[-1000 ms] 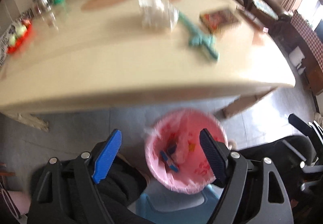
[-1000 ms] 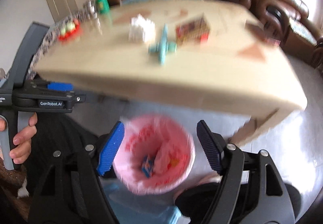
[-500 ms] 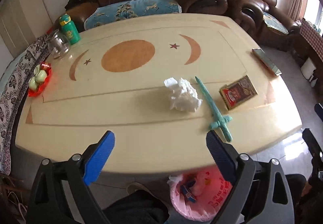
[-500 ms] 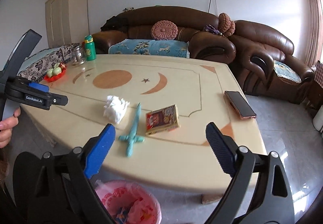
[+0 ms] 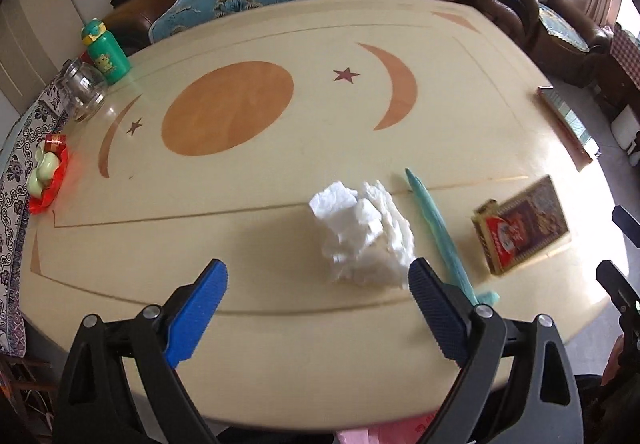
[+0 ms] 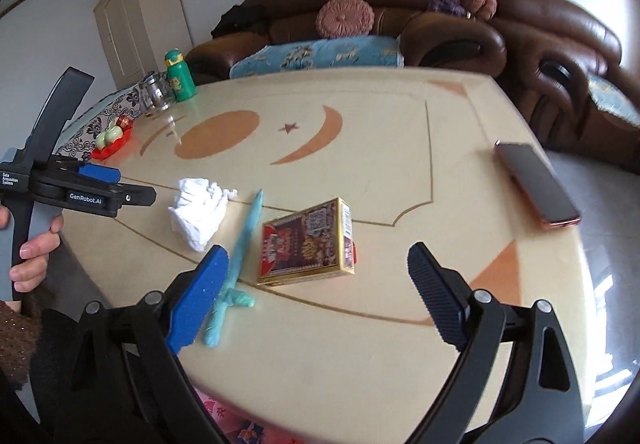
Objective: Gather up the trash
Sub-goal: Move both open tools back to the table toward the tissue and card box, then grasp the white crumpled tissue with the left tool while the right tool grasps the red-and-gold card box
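A crumpled white tissue [image 5: 362, 234] lies on the desk [image 5: 280, 172] at lower centre, beside a teal stick [image 5: 438, 232]. Left tongs [image 5: 318, 286] and right tongs [image 6: 316, 270] both gape, released.

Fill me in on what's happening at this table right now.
A person holds a two-finger gripper in each hand, collecting trash. Both are open and empty. The left gripper hovers in front of the crumpled white tissue, seemingly the next pickup. The right gripper faces the red-and-gold box and the teal toy sword. All three lie untouched on the table; a phone sits near its right edge.
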`<state>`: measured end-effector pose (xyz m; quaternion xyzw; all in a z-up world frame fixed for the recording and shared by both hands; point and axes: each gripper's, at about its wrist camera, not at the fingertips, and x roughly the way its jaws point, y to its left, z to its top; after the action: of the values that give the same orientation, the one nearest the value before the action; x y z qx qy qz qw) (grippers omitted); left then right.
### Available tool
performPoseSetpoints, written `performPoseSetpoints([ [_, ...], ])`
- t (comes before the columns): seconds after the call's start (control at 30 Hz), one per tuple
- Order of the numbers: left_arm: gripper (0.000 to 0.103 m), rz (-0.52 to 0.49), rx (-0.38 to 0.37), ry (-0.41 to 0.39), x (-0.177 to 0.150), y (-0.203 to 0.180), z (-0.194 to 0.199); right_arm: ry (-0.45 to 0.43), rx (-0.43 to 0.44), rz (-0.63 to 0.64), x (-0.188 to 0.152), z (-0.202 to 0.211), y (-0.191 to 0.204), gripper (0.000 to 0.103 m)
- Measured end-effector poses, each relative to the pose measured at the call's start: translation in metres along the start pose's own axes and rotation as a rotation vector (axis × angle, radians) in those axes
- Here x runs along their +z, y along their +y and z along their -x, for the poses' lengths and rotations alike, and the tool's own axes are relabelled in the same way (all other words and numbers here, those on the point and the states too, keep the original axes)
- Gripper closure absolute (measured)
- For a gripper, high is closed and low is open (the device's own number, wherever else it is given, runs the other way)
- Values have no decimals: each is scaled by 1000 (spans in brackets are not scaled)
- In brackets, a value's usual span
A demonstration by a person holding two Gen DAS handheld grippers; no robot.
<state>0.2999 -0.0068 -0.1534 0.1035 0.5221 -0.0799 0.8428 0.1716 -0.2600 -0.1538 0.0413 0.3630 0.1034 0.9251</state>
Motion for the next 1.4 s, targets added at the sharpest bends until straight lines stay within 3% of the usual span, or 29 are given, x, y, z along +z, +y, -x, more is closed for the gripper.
performPoseSetpoints([
  [0.47, 13, -69, 19, 54, 28, -13, -52, 139, 170, -88, 7, -67, -32, 14],
  [0.9, 13, -62, -15, 83, 34, -10, -74, 166, 244, -97, 10, -81, -25, 18],
  [1.03, 13, -74, -10, 82, 35, -13, -78, 174, 250, -85, 10, -82, -20, 37],
  [1.23, 13, -67, -26, 94, 37, -13, -85, 178, 259, -91, 9, -81, -20, 38],
  [1.4, 13, -67, -15, 103, 39, -13, -92, 173, 264, -84, 10, -78, -17, 53],
])
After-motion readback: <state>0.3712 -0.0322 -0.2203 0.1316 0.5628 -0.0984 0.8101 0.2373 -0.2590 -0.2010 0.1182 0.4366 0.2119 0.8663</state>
